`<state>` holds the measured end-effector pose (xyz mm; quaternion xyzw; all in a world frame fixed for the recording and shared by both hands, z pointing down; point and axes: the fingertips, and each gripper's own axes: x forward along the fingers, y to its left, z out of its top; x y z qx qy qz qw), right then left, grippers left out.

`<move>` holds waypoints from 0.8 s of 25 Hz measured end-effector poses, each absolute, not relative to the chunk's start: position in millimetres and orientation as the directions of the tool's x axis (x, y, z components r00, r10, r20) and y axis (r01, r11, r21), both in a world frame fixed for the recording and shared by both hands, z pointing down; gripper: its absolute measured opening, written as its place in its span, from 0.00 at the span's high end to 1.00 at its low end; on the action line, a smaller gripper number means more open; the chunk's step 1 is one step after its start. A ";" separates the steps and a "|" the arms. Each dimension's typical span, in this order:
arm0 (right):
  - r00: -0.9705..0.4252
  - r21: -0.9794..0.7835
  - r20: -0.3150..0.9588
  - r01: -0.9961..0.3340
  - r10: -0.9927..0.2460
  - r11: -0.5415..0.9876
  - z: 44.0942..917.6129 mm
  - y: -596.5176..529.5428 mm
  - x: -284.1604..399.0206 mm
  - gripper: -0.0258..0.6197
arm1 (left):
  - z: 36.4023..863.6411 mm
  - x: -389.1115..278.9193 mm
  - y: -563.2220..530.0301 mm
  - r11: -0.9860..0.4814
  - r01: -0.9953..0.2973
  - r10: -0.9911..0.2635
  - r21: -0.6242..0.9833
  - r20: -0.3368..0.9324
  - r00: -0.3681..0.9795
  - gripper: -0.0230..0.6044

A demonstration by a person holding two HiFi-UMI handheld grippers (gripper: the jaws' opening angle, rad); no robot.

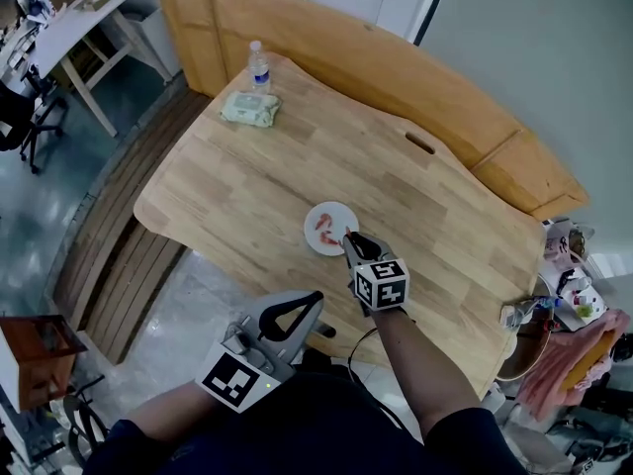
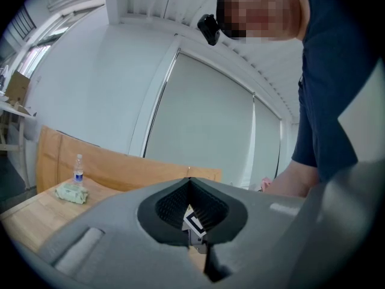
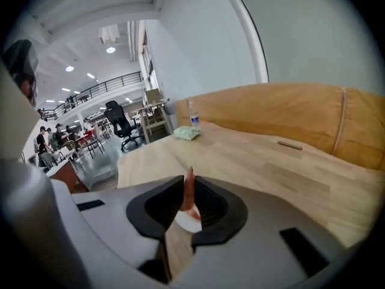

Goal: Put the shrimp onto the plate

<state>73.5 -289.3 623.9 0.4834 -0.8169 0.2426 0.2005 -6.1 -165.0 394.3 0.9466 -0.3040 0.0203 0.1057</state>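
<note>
Two shrimp, one plate, one bottle, one wipes pack

a water bottle stands beside a wipes pack.

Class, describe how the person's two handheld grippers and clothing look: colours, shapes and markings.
Both the left gripper and right gripper have light grey moulded bodies with black ribbed pads lining the jaws. Each carries a cube with black-and-white square markers. The person wears a dark navy short-sleeved top.
</note>
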 end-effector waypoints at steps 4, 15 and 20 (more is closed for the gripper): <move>-0.425 -0.187 0.632 -0.895 -0.648 0.406 660.8 -306.0 73.8 0.86 | 398.3 -11.1 -171.2 -0.785 -0.590 -0.579 0.189 0.118 0.807 0.96; -0.359 -0.113 0.786 -0.884 -0.504 0.453 739.6 -335.9 77.4 0.86 | 407.4 -24.3 -177.1 -0.776 -0.607 -0.587 0.175 0.155 0.795 0.96; -0.340 -0.093 0.821 -0.872 -0.458 0.481 754.6 -338.1 74.9 0.86 | 410.4 -32.8 -174.6 -0.772 -0.614 -0.592 0.166 0.167 0.789 0.96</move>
